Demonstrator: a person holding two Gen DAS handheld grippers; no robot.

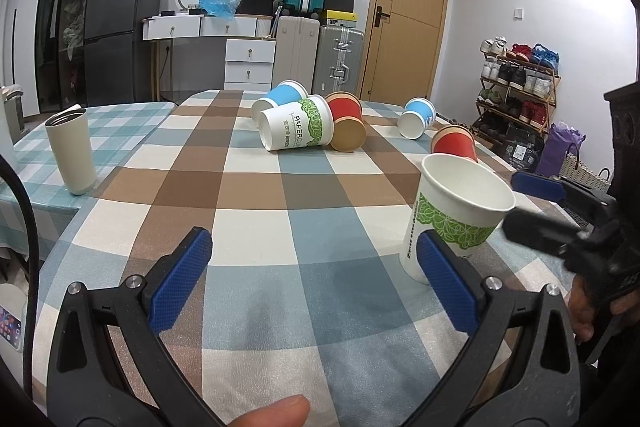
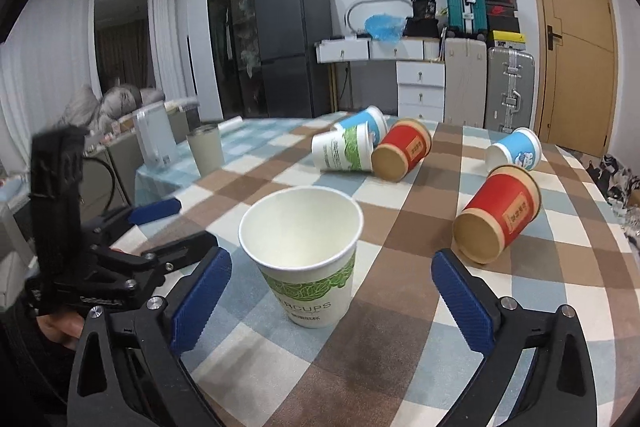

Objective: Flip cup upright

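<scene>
the white and green cup (image 2: 306, 255) stands upright on the checked counter (image 2: 400, 367), its long axis vertical and its open mouth facing up, base flat on the cloth. it sits just ahead of the right tool (image 2: 330, 297), between the two blue pads (image 2: 202, 301) but touching neither; that tool's jaws are spread wide apart with nothing held. seen from the left wrist view, the same cup (image 1: 456, 215) is ahead and to the right of the left tool (image 1: 316, 283), partly behind its right-hand pad (image 1: 448, 283); whether that pad touches it cannot be told. the left tool is also spread wide and holds nothing.

further ahead of the right tool, five cups lie on their sides. a red cup (image 2: 498, 213) rests ahead and to the right, its brown rimmed end turned toward the tool. beyond it lies a blue cup (image 2: 514, 151), its mouth facing this way. ahead and slightly right, a second green cup (image 2: 344, 153), another red cup (image 2: 402, 155) and another blue cup (image 2: 364, 123) lie bunched together, touching. a grey tumbler (image 2: 205, 149) stands upright ahead to the left, well apart from the cups.
</scene>
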